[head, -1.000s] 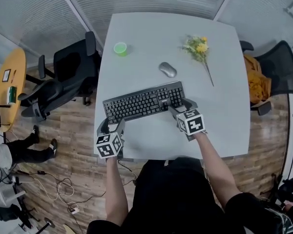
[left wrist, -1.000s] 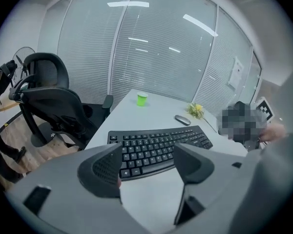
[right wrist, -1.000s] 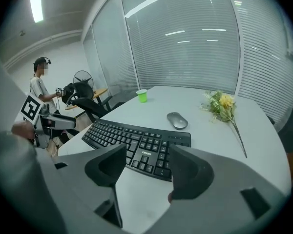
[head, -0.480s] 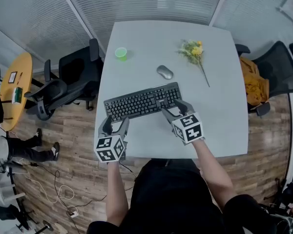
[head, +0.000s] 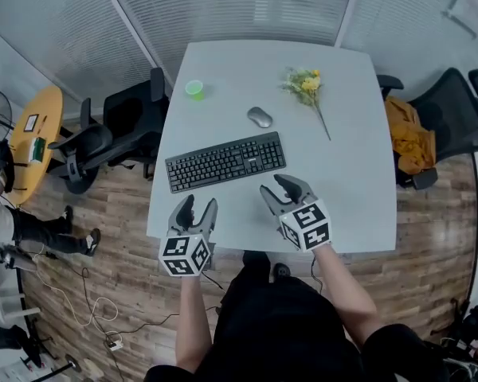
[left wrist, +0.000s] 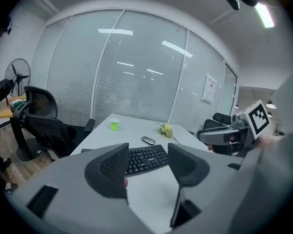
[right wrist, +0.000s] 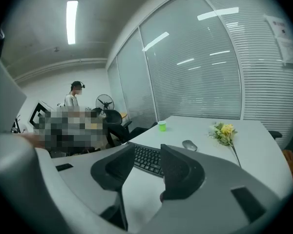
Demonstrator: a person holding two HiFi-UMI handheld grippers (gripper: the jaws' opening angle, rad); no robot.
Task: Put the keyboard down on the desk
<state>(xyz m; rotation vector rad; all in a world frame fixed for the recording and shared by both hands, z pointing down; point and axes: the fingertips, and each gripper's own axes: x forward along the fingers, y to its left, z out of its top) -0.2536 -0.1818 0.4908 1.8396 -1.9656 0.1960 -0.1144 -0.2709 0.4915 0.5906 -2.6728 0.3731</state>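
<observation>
The black keyboard (head: 225,161) lies flat on the white desk (head: 358,134), near the middle, with nothing touching it. Both grippers hover over the desk's near edge, apart from the keyboard. My left gripper (head: 197,208) is below the keyboard's left end and my right gripper (head: 277,187) is below its right end. Both sets of jaws have just been closing, with a gap left and nothing between them. In the left gripper view the keyboard (left wrist: 145,157) shows beyond the left gripper (left wrist: 147,154). The right gripper view shows the keyboard (right wrist: 149,159) past the right gripper (right wrist: 147,152).
A grey mouse (head: 260,117), a green cup (head: 194,89) and a yellow flower sprig (head: 307,83) lie on the desk's far half. Black office chairs (head: 115,126) stand at the left; a chair with orange cloth (head: 410,134) is at the right. Glass walls with blinds enclose the room.
Both grippers have drawn back from the keyboard's ends toward the desk's near edge and risen. Their jaws stand narrower. The keyboard stays flat on the desk.
</observation>
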